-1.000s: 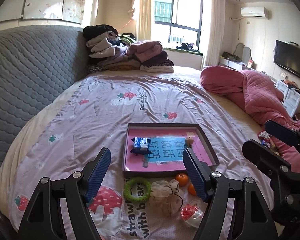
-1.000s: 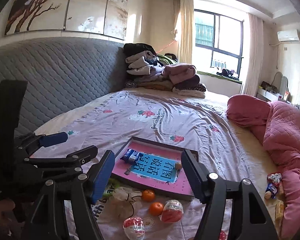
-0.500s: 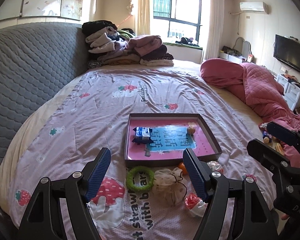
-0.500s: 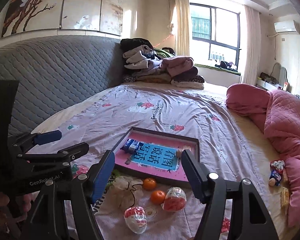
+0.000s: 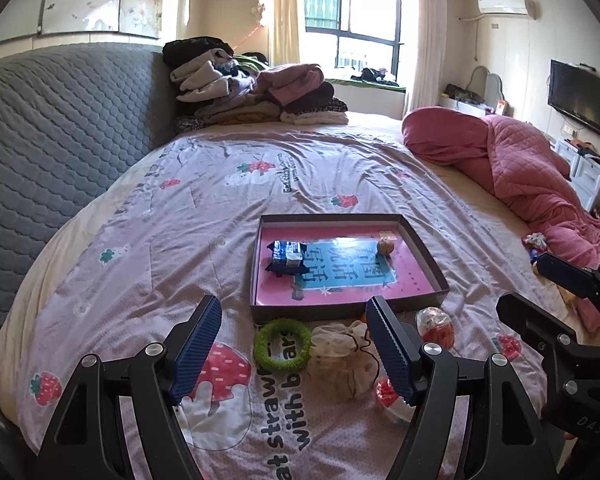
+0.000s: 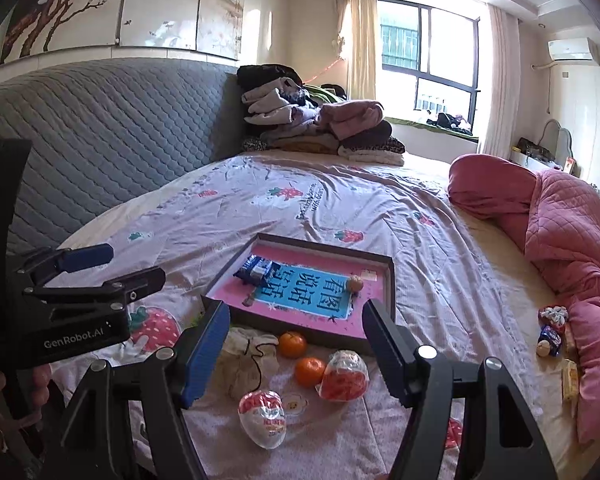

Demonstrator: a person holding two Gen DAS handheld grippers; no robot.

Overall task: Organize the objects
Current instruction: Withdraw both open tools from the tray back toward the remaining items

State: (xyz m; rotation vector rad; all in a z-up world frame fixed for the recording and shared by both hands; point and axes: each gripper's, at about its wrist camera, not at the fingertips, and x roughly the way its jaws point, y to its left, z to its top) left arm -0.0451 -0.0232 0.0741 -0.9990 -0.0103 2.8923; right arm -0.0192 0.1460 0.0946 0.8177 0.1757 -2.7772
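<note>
**Both grippers poised over the clutter**

Our left gripper [image 5: 294, 350] hangs with fingers apart, empty, above the green ring [image 5: 283, 343] and mesh pouch [image 5: 342, 350]. Our right gripper [image 6: 296, 350], likewise spread and empty, faces two tangerines [image 6: 300, 356] and wrapped eggs [image 6: 262, 412], all beside the tray [image 6: 376, 308], likely awaiting sorting.

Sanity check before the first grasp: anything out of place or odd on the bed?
Yes, the job is mostly undone. The tray holds only a blue packet and a small ball. Two oranges, two wrapped eggs, a mesh pouch and a green ring lie loose in front of it. More snacks sit by the pink quilt.
</note>
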